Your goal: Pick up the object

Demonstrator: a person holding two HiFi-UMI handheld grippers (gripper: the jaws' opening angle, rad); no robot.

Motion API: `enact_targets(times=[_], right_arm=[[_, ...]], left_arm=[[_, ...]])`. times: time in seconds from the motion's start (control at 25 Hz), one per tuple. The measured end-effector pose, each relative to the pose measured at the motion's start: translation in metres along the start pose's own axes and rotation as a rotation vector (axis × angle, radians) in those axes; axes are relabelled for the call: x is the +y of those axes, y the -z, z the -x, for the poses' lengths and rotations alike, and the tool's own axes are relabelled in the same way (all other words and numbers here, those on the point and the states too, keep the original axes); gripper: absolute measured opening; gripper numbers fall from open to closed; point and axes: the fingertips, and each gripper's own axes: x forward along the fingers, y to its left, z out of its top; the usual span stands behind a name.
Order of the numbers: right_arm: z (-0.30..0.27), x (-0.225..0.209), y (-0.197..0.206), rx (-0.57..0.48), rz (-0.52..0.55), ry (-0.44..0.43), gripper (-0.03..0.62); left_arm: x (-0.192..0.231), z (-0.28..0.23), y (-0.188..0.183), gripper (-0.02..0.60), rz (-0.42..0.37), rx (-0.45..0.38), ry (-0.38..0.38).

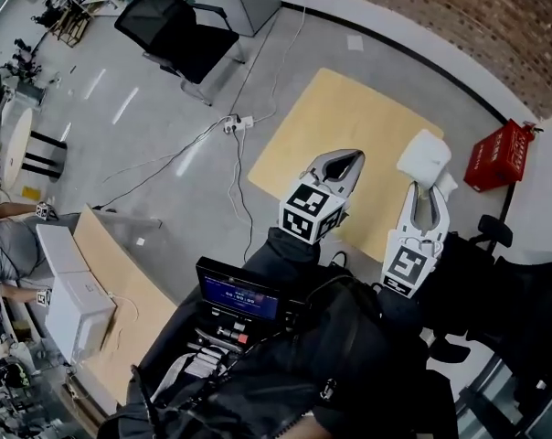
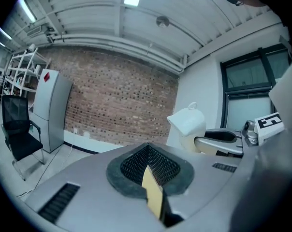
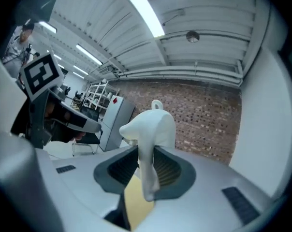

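My right gripper (image 1: 429,190) is shut on a white soft object (image 1: 425,158) with a small loop on top. The object stands up out of the jaws, high above the floor. In the right gripper view the white object (image 3: 151,129) hangs down into the gap of the right gripper (image 3: 145,153), pinched between the jaws. To its left, my left gripper (image 1: 345,160) is held at about the same height, its jaw tips meeting with nothing in them. The left gripper view shows the left gripper (image 2: 148,151) empty, with the white object (image 2: 188,122) and the right gripper (image 2: 223,140) off to the right.
Below lies a yellow floor mat (image 1: 349,122) on grey floor. A red box (image 1: 497,156) sits at the right, a black office chair (image 1: 180,30) at the top left, and cables with a power strip (image 1: 235,124) between. A wooden table (image 1: 121,282) with white boxes (image 1: 75,314) stands left.
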Motion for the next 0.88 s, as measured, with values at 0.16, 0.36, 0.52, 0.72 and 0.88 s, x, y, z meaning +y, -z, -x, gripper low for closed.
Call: enact_targets(times=[0.16,0.36,0.52,0.72,0.88], right_arm=[[0.001,-0.016,-0.019,-0.046,-0.127,0.001,0.106],[0.004,-0.027,-0.037,-0.092,-0.250,-0.025,0.106],[0.002,-0.040,-0.048,-0.132,-0.383,-0.055,0.106],[0.009,-0.050,-0.060,-0.172,-0.457,-0.074,0.106],[0.017,-0.058,-0.072,-0.213,-0.502,-0.100,0.106]], left_arm=[[-0.005,0.000,-0.023,-0.002,-0.043,-0.043,0.007],[-0.014,0.001,-0.045,-0.002,-0.077,-0.080,0.032],[-0.025,-0.004,-0.065,-0.002,-0.104,-0.120,0.063],[-0.038,-0.002,-0.084,-0.002,-0.134,-0.158,0.097],[-0.041,0.004,-0.093,-0.002,-0.156,-0.182,0.099]])
